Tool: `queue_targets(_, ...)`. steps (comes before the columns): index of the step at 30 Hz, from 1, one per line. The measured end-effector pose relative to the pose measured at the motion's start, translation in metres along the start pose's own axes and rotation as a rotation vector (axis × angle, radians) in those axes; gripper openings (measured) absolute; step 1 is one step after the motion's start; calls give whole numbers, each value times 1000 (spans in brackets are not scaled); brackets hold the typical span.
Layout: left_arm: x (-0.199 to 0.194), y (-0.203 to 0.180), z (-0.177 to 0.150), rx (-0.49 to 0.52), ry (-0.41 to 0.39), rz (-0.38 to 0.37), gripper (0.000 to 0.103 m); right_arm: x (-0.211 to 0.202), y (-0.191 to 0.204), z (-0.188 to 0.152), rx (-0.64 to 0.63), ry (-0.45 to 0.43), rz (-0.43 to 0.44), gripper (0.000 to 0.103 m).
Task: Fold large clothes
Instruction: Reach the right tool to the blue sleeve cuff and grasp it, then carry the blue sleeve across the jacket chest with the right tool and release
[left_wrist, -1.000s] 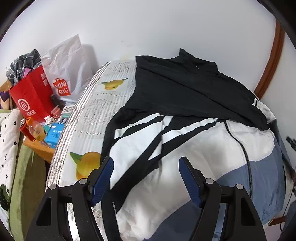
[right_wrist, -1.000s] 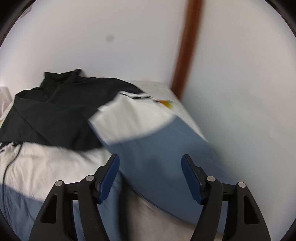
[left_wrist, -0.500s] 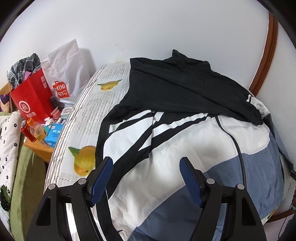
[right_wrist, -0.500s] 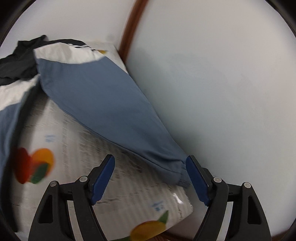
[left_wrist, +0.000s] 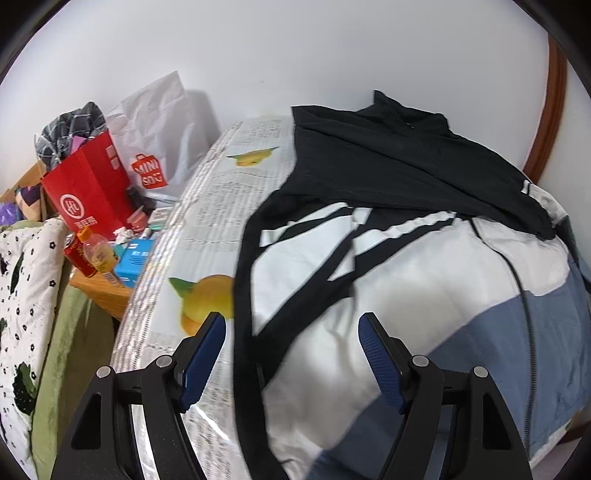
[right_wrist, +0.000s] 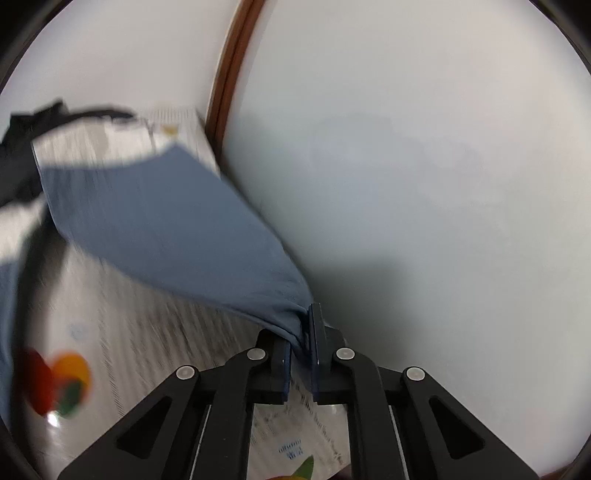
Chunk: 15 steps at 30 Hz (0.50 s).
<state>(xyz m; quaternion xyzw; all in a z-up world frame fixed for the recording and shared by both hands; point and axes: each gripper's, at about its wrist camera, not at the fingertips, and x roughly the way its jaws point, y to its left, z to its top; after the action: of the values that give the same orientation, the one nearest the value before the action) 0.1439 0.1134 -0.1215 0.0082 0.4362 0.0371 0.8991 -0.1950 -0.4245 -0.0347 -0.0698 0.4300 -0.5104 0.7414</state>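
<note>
A large jacket (left_wrist: 424, 266), black at the top, white in the middle and blue at the hem, lies spread on the table. My left gripper (left_wrist: 291, 332) is open and empty, hovering over the jacket's near left part with its black-striped sleeve. My right gripper (right_wrist: 301, 332) is shut on the cuff end of the blue sleeve (right_wrist: 166, 221), which stretches from the jaws back to the jacket body at the left, lifted a little above the table by the right wall.
The table has a newspaper-print cover with fruit pictures (left_wrist: 207, 206). Left of it are a red bag (left_wrist: 88, 192), a white shopping bag (left_wrist: 155, 147), bottles (left_wrist: 92, 254) and a blue box (left_wrist: 136, 254). A brown door frame (right_wrist: 229, 74) and a white wall (right_wrist: 424, 184) are at the right.
My right gripper has closed on the end of the blue sleeve; it was open half a second ago. My left gripper has shifted slightly over the jacket and stays open.
</note>
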Motion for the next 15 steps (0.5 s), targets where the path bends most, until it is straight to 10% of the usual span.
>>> queue_targets(8, 12, 24, -1, -46, 4, -4, 72, -95, 41, 78, -4, -233, 115, 5)
queue_targets(15, 18, 39, -9, -96, 35, -75, 72, -159, 166, 151, -113, -392, 365, 5)
